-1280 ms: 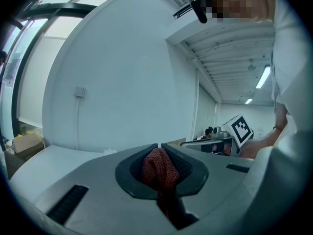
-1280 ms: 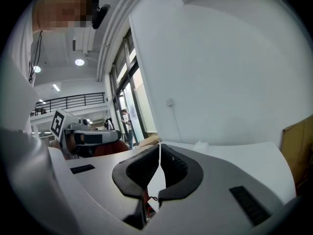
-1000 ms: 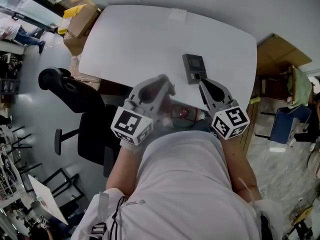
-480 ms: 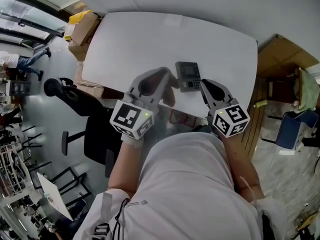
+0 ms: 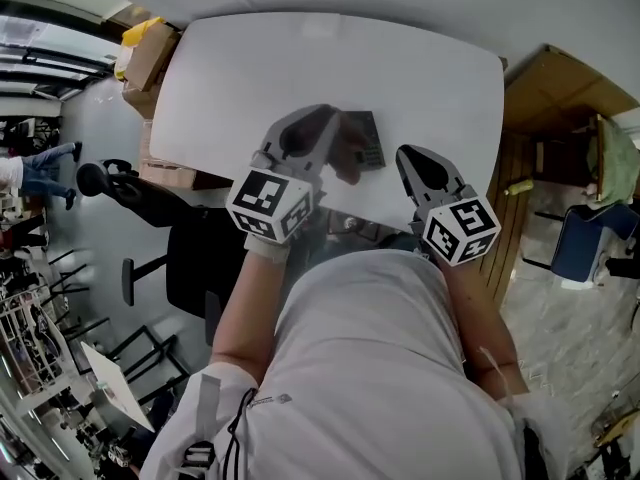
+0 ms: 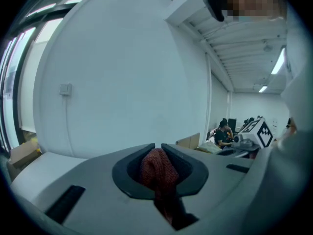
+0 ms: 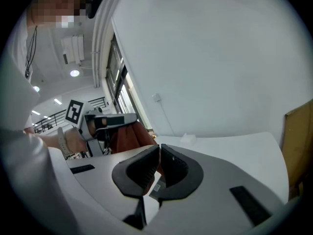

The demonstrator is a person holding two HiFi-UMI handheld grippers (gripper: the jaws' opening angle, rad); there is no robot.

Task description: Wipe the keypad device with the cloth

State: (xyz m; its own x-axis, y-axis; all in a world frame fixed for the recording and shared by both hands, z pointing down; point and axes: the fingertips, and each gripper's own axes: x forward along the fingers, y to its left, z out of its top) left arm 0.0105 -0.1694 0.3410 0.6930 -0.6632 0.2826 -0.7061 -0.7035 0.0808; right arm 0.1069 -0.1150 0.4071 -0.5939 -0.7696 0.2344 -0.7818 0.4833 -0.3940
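Keypad (image 5: 365,136) flat on table (image 5: 250,68), just ahead of left claw (image 6: 158,146), between both claws. Cloth (image 6: 159,173) pinched tight in left claw, hanging free, likely for dragging over the keys. Right claw (image 7: 159,148) closed and empty, near keypad, probably ready to steady it.

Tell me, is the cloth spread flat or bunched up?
Bunched up. The red cloth sits gathered in folds between the closed jaws of the left gripper, not laid flat.
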